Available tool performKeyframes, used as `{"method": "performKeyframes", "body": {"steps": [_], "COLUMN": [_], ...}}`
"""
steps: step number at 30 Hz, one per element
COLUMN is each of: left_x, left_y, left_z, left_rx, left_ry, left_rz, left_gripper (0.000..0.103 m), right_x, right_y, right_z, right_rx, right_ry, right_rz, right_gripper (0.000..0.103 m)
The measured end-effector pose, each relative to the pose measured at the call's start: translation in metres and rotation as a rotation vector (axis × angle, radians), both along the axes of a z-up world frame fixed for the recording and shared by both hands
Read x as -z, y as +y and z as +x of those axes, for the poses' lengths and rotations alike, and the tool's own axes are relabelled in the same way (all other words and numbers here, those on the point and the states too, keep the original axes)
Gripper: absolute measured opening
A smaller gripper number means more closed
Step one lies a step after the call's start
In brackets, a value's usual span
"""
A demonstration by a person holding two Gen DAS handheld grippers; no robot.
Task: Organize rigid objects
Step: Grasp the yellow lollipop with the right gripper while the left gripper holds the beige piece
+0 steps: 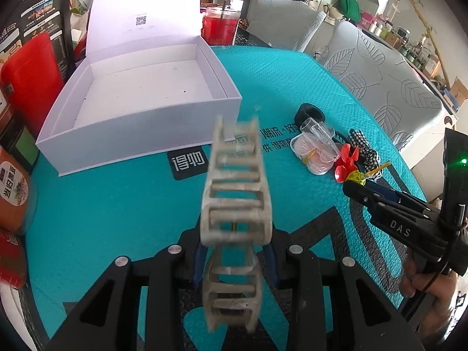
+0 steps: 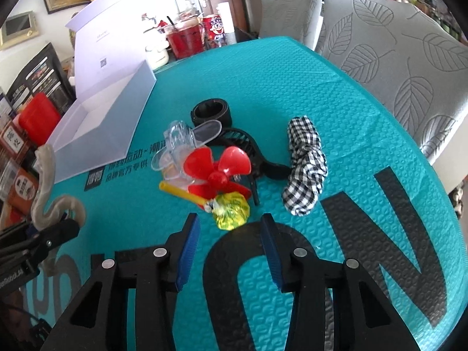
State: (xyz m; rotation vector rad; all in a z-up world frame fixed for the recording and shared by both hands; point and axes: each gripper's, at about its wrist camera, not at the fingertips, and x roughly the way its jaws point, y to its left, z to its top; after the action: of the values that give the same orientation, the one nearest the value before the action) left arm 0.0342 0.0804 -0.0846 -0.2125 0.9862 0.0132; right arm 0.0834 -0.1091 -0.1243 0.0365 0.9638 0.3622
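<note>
i judge the job barely begun: the white box at upper left of the left view is open and has nothing in it that i can see, and nothing is packed yet. my left claw is clamped narrow on a pale link chain, which sticks up blurred through the centre of that frame, its top end overlapping the box's near wall in the picture. i read that piece as on its way to the box, not yet over it.

the rest waits in a heap at centre of the right view: a red propeller on a yellow stick, a yellow-green foil lump, clear plastic bits, a black ring, a black strap and a checked scrunchie, which is soft and may not belong with the rigid lot.

my right claw has its jaws partly apart and holds nothing. the foil lump lies just above the gap between the blue pads in that frame, near the tips but not between them. the propeller lies just beyond it, touching the lump. i cannot tell whether the tips touch the mat.
</note>
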Motion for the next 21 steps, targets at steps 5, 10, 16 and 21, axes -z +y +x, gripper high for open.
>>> {"method": "performKeyframes", "body": {"steps": [5,10,16,21], "left_x": [0.002,0.008,0.012,0.001], "left_y": [0.002,0.004,0.007,0.009], "left_z": [0.0,0.002,0.003,-0.007], "left_rx": [-0.006,-0.002,-0.007,-0.012], "left_ry": [-0.002,0.013,0.009,-0.039], "left_rz": [-0.002,-0.03,-0.037,-0.025], "left_gripper": [0.033,0.033,0.026,0.026], "right_x": [0.0,-0.001,-0.002,-0.007], "right_y": [0.002,0.003,-0.002,-0.007], "right_z": [0.001,-0.003,-0.017,-0.032], "right_rx": [0.014,-0.003,-0.002,-0.005], "right_ry": [-0.009,0.001,0.014,0.009], "right_rz": [-0.01,0.011,0.027,0.032], "right_gripper": [0.025,0.025,0.025,0.025]}}
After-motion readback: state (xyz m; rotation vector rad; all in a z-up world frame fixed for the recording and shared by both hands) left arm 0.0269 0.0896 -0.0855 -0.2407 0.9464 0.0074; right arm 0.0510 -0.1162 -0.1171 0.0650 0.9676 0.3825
